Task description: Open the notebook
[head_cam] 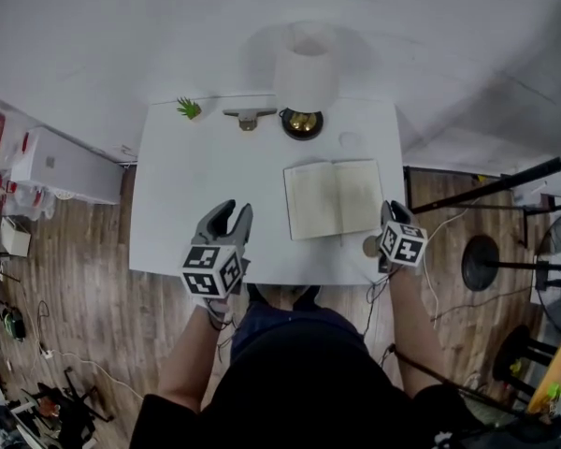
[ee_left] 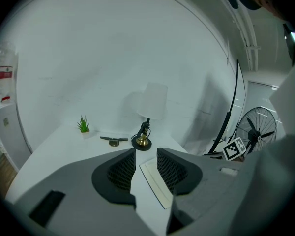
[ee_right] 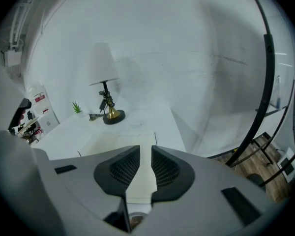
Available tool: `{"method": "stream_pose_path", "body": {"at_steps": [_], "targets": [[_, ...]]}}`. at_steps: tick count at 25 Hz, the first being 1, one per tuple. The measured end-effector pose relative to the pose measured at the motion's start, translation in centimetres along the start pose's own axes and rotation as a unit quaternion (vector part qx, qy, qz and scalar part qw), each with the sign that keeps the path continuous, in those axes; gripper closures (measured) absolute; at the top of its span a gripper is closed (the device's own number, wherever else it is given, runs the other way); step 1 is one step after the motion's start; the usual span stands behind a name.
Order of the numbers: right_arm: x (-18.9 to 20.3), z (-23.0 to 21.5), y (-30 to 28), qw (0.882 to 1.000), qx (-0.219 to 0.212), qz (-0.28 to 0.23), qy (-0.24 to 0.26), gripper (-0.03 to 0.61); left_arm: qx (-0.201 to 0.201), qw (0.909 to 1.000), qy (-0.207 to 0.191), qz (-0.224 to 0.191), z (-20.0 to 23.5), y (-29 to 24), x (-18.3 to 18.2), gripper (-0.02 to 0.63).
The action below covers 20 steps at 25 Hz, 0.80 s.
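Plainly, at the left, the left gripper (head_cam: pixel 234 211) hangs over the white table (head_cam: pixel 182 185), its 2 jaws a narrow gap apart and empty. Right of it the notebook (head_cam: pixel 334 197) lies open flat, 2 cream pages up. It looks light and floppy; thin sheets tear, so pinch a page's outer edge. The right gripper (head_cam: pixel 391 211) sits just beside that edge, jaws slightly parted, apparently gripping nothing.

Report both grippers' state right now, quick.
Left gripper: open a little, nothing between the jaws, left of the open notebook.
Right gripper: open a little, gripping nothing, at the notebook's right edge.
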State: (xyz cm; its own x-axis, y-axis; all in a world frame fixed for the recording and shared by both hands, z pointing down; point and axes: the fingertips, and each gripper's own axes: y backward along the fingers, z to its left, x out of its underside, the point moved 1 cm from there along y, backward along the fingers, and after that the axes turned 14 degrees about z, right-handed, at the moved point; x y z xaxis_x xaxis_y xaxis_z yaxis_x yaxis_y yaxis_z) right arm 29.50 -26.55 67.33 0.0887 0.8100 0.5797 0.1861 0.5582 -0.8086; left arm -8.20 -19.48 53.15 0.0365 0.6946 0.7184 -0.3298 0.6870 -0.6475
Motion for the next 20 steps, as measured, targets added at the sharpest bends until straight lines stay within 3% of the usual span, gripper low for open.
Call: {"method": "stream_pose_path", "body": {"at_steps": [10,20], "targets": [[-10.1,6.2,9.0,0.988,-0.004,-0.149,0.038,0.529,-0.014,0.9956,-0.057,-0.073,1.7,3.6,-7.6,0.482],[-18.3,13.2,19.6,0.956,-0.017,-0.283,0.07,0.554,0.014,0.982,-0.098,-0.161,-0.3,8.3,-15.8,0.483]]}}
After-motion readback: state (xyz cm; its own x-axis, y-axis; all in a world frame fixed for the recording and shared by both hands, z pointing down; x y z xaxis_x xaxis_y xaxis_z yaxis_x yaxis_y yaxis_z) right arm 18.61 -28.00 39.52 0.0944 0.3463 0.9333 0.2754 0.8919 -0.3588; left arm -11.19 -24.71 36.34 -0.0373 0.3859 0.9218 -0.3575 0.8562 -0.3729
